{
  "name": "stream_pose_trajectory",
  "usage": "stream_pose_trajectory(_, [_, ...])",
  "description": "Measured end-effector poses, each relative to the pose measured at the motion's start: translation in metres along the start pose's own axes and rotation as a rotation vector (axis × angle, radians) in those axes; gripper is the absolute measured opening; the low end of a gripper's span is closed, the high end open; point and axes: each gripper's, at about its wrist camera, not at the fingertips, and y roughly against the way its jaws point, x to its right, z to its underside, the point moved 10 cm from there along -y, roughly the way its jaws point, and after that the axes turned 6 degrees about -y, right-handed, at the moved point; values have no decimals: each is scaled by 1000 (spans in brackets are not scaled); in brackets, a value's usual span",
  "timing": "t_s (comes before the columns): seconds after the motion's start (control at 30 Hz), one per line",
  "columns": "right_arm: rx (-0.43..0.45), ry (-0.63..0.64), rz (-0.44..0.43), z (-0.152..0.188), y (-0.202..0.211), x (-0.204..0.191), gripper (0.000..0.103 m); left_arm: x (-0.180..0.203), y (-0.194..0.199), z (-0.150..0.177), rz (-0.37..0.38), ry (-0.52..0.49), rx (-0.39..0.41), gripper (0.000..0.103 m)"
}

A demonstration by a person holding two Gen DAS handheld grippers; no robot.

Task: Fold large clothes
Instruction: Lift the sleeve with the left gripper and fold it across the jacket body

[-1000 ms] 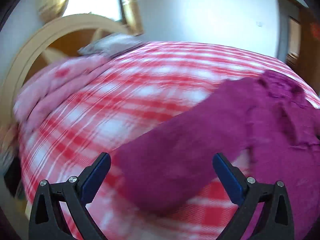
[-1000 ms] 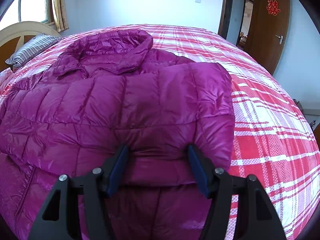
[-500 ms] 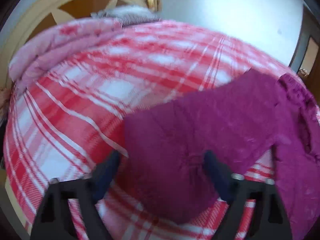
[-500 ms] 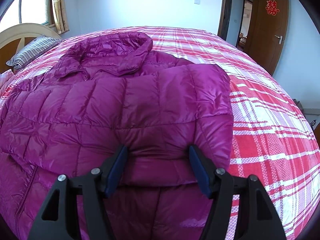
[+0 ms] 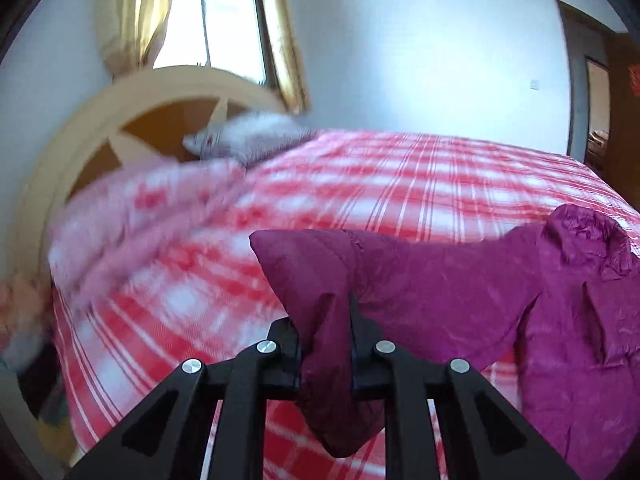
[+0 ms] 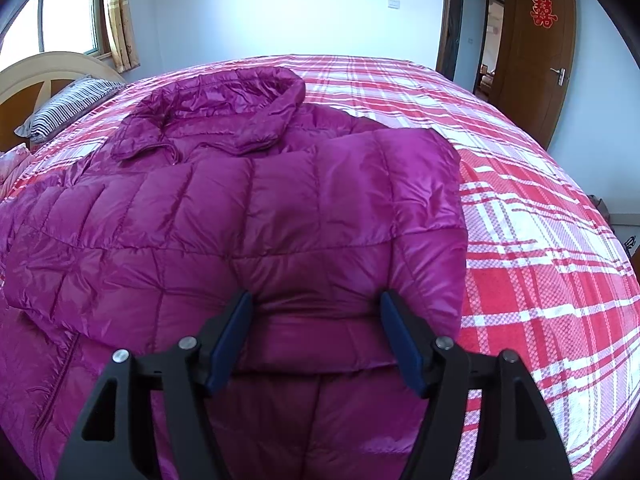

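Red-and-white plaid bedspread (image 6: 520,184) under a magenta jacket (image 6: 280,220), white walls (image 6: 280,8).

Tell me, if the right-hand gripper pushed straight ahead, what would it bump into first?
Most likely the puffy magenta quilted jacket: the right gripper points down at a folded part bulging between its open jaws.

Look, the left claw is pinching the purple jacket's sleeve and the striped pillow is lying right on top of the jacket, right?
Not quite. The striped pillow lies by the headboard, apart from the jacket, as the right wrist view shows. The left claw is closing on the purple sleeve, pinched between its fingers.
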Motion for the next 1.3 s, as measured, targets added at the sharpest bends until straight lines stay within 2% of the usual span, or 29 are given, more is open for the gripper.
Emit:
stream_pose_trajectory(0.13, [0,0,0,0,0,0,71,23,22,-36,29,-39,79,16])
stream_pose_trajectory(0.33, [0,-1,-1,0,0,0,71,90,73,-89,146,-106,205,16])
stream_pose_trajectory(0.57, [2,-8,-12,0,2,-1,72,173,108,-115,260,-209,264,16])
stream_pose_trajectory(0.8, [4,-18,-33,0,3,0,74,241,106,-105,342,-287,243,16])
stream_pose_trajectory(1.0, [6,-24,-46,0,3,0,75,303,102,-78,408,-349,203,16])
stream_pose_trajectory(1.3, [9,-29,-52,0,3,0,75,379,69,-32,477,-409,107,16])
